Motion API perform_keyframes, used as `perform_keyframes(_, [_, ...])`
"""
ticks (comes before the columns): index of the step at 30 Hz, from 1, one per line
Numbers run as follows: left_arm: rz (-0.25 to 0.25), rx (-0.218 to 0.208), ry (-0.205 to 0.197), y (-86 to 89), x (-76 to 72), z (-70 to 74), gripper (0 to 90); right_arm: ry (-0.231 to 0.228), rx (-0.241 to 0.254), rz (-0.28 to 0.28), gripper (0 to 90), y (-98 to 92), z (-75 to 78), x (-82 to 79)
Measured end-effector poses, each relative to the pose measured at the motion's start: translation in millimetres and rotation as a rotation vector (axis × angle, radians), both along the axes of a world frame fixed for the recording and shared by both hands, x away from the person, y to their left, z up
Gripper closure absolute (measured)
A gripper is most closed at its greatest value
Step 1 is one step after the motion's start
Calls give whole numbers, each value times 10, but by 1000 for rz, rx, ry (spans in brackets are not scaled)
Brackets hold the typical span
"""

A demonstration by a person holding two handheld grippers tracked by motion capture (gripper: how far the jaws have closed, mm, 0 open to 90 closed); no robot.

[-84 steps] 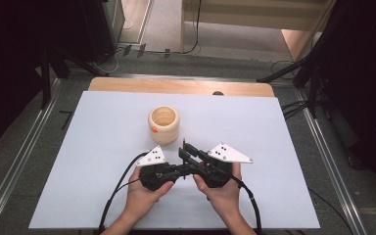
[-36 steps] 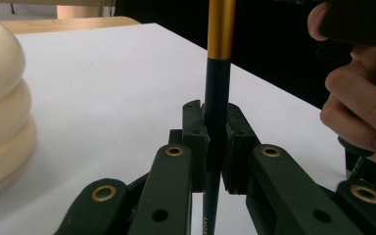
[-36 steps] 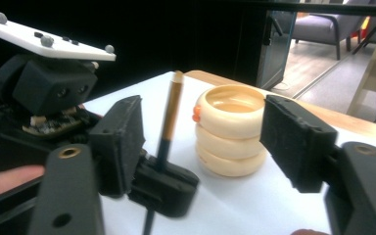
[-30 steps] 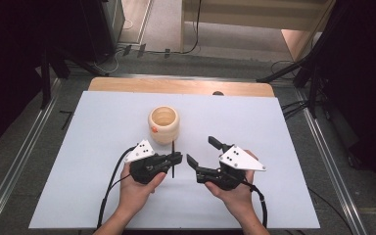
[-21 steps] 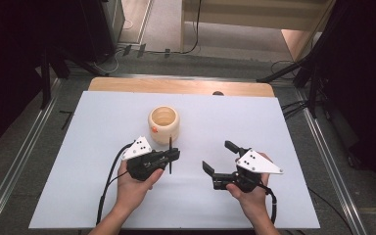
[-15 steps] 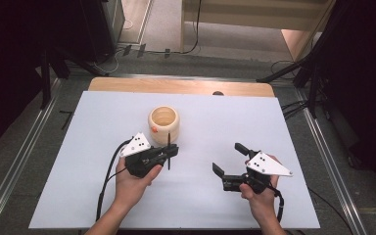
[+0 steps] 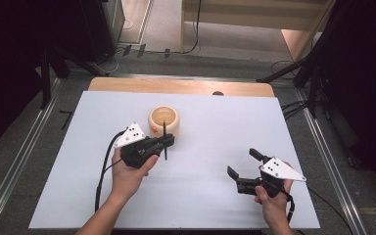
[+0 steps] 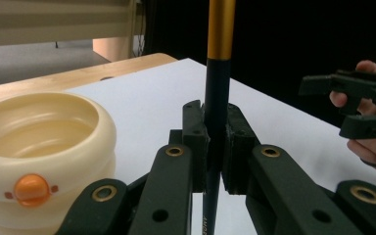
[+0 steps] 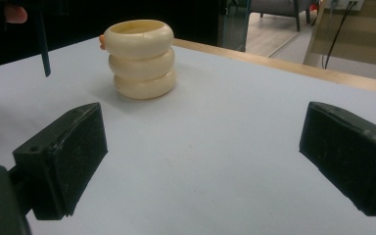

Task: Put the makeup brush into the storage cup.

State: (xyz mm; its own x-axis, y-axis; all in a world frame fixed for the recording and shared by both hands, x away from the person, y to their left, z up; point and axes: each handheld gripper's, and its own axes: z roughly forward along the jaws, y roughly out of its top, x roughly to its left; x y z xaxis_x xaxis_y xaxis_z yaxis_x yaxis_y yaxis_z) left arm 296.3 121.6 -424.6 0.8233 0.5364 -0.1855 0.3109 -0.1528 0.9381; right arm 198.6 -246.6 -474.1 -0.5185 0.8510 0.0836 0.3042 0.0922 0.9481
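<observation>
- Step in hand, as judged: carrying one pen [image 7: 164, 141] toward the cream holder [image 7: 164, 121] for dropping in.
- Left gripper [image 7: 168, 141] clamped tight on the pen's dark barrel, held upright, gold band above the jaws in the left gripper view [image 8: 221, 27].
- Pen at mid-table, just near of the holder, tip clear of the white table sheet [image 7: 215, 122].
- Holder standing just far of the left gripper: three stacked rounded rings, open mouth up, small orange knob [image 8: 31, 188] on its near-left side; looks empty inside as far as can be seen.
- Right gripper [image 7: 244, 166] low over the near right of the table, well apart from holder and pen, jaws spread wide with nothing between the pads [image 9: 63, 152].
- Next move, likely: lifting the pen's tip above the rim, centring it over the mouth, lowering, then releasing; risk of knocking the rim and tipping the holder.
- Count: one pen, one holder, two grippers, two hands, one table sheet.
</observation>
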Motion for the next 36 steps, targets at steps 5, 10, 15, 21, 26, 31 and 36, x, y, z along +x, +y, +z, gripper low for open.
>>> perform_keyframes(5, [8,1,-25,3,40,60,839,6,14,-10,42,-118,-58,-32])
perform_keyframes(10, [25,-12,-39,26,106,116,839,19,11,-16,42,-191,-134,-27])
perform_keyframes(15, [48,-22,-50,81,177,169,839,22,6,-14,43,-194,-169,-6])
perform_keyframes(21, [69,-22,-69,109,254,214,839,24,2,-23,44,-198,-188,0])
perform_keyframes(26, [84,-19,-82,121,325,230,839,26,-5,-23,45,-193,-202,1])
perform_keyframes(31, [97,-34,-93,105,388,259,839,27,-11,-23,47,-182,-211,4])
perform_keyframes(36, [115,-41,-99,100,460,257,839,27,-15,-20,48,-173,-221,5])
